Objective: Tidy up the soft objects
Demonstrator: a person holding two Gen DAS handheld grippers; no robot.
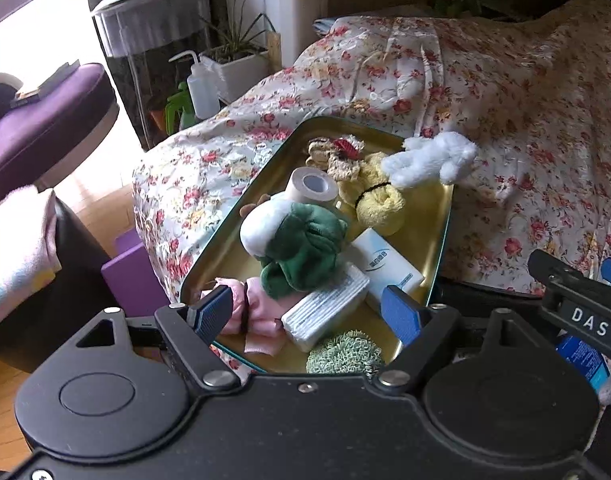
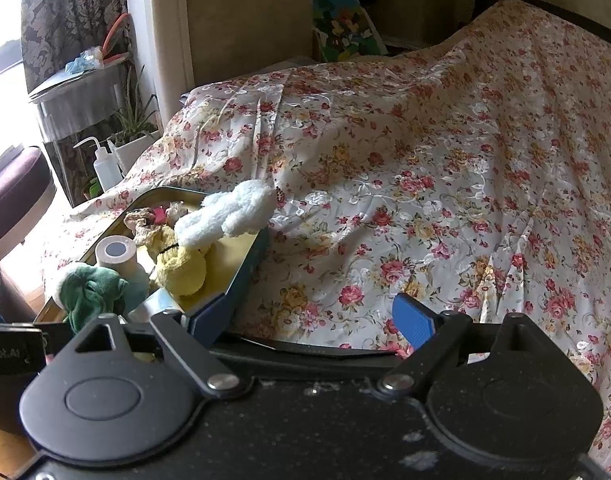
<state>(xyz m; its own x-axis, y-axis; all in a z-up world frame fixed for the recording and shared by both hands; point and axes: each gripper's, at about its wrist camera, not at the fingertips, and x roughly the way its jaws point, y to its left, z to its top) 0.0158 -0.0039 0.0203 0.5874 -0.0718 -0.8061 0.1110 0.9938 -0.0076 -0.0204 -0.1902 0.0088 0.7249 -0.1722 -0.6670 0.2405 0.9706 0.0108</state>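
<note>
A gold metal tray (image 1: pixel 439 216) lies on the floral bedspread (image 1: pixel 525 120). In it are a white plush toy (image 1: pixel 429 158) over the far rim, a yellow towel roll (image 1: pixel 379 204), a green and white plush (image 1: pixel 297 240), a pink cloth (image 1: pixel 257 312), a green scrubber (image 1: pixel 345 354), a tape roll (image 1: pixel 313 186) and two white boxes (image 1: pixel 385 264). My left gripper (image 1: pixel 305 314) is open over the tray's near end, holding nothing. My right gripper (image 2: pixel 317 314) is open and empty over the bedspread (image 2: pixel 425 180), beside the tray's right rim (image 2: pixel 245 268). The white plush (image 2: pixel 229 214) also shows there.
A purple stool (image 1: pixel 45 120), a squeeze bottle (image 1: pixel 201 88), a potted plant (image 1: pixel 237 60) and a draped round table (image 1: pixel 153 20) stand left of the bed. A purple block (image 1: pixel 133 272) and a dark seat with a pale towel (image 1: pixel 17 252) are at the near left.
</note>
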